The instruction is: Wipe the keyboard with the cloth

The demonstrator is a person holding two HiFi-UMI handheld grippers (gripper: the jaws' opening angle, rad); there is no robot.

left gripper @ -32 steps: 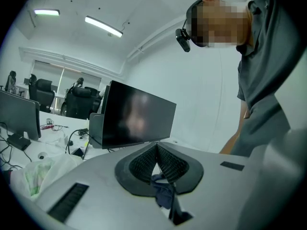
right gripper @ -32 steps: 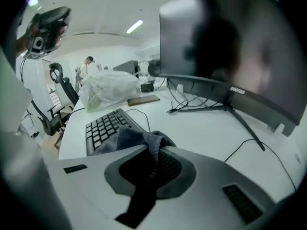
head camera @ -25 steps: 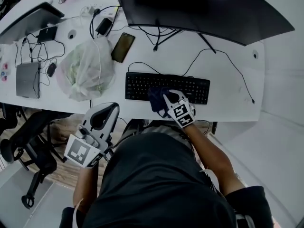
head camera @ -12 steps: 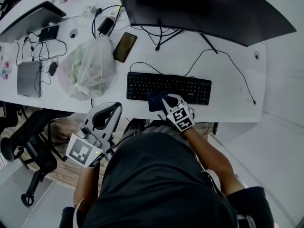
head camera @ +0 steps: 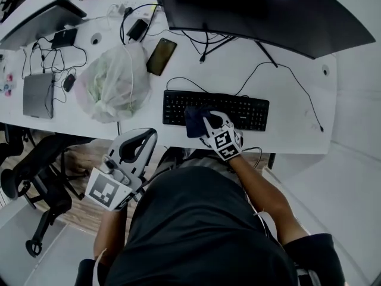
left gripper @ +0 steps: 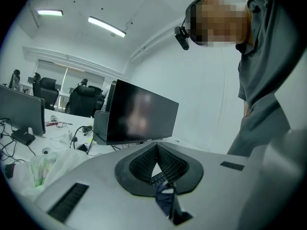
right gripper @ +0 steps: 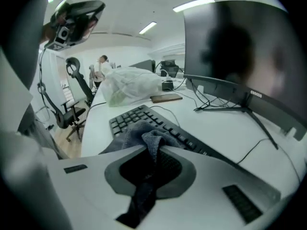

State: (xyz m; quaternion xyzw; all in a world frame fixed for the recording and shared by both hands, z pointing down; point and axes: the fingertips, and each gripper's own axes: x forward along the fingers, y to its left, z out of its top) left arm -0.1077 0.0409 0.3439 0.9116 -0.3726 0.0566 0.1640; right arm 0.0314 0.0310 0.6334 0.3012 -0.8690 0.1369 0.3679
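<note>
A black keyboard (head camera: 238,109) lies near the front edge of the white desk (head camera: 297,130). A dark blue-grey cloth (head camera: 194,121) rests on the keyboard's front left-of-centre keys. My right gripper (head camera: 207,123) is shut on the cloth, pressing it onto the keys. In the right gripper view the cloth (right gripper: 144,137) bunches out of the shut jaws over the keyboard (right gripper: 125,120). My left gripper (head camera: 140,137) hangs off the desk's front edge at the lower left, away from the keyboard. In the left gripper view its jaws (left gripper: 156,148) meet with nothing between them.
A large dark monitor (head camera: 262,11) stands behind the keyboard, with cables trailing from it. A phone (head camera: 161,56) and a white plastic bag (head camera: 110,82) lie left of the keyboard. Farther left are a laptop (head camera: 38,19) and a grey box (head camera: 37,94). An office chair (head camera: 36,174) stands below.
My right gripper has slid the cloth a little to the left along the keyboard. The left gripper has stayed where it was, shut.
</note>
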